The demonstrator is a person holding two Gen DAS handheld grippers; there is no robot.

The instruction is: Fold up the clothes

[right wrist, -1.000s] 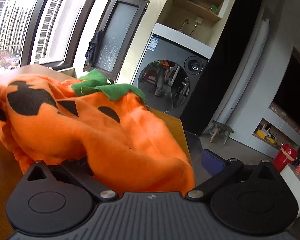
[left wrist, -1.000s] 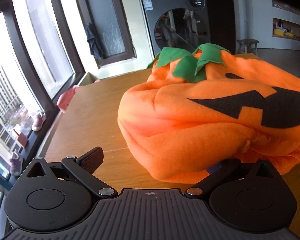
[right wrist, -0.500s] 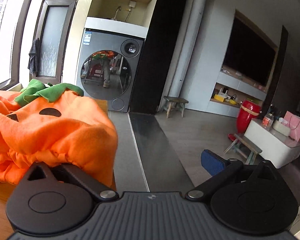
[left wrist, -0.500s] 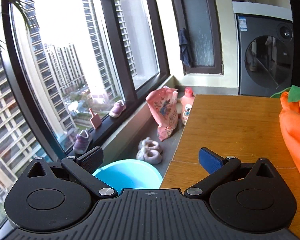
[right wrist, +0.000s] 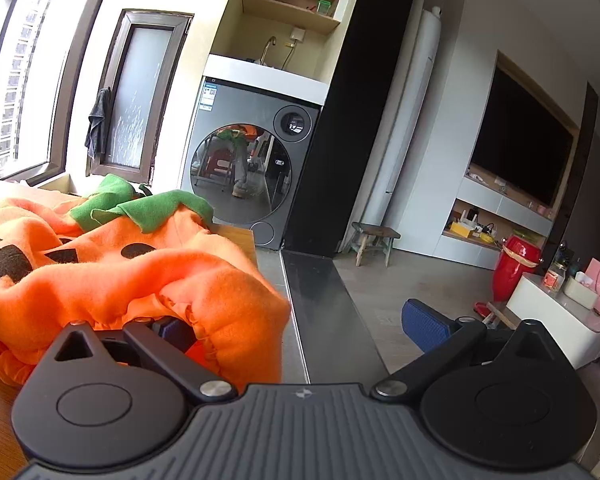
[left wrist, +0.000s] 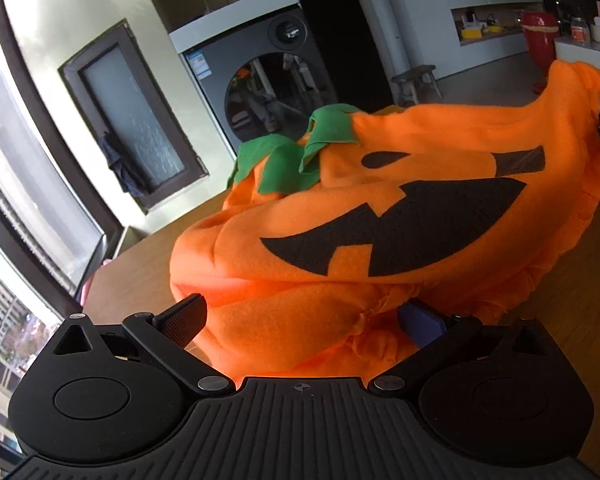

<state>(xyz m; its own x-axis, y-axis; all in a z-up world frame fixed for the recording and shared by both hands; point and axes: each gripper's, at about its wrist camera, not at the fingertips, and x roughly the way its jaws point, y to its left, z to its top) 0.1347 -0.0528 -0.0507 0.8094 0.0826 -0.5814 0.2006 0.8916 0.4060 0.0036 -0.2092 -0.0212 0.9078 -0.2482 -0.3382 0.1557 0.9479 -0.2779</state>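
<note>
On the wooden table (left wrist: 148,256) by the window lies the pumpkin costume (left wrist: 380,248), a bulky orange fleece with a black jack-o'-lantern grin and a green leaf collar (left wrist: 284,160).

Starting at the left: half a second ago the left gripper (left wrist: 300,320) was looking out at the window sill and the floor, with only a sliver of orange at the edge of its view. Now it has swung back and faces the near hem, its fingers spread wide with fleece bunched between them, not yet pinched. The blue pad (left wrist: 420,322) is half buried in cloth, so I cannot be sure how deep it sits.

Further right, the right gripper (right wrist: 296,320) has also come back toward the garment; its fingers are wide apart, and the left one is under a fold of the orange edge while the other stands free over the floor. In the left view that end of the costume looks raised.

To my eye this means both hands are setting up for a fresh hold on opposite ends, with the fold itself not begun.

The costume's long axis runs across the table from one gripper to the other. Its collar points away, toward the washing machine (right wrist: 252,168), and its face is turned up.
</note>
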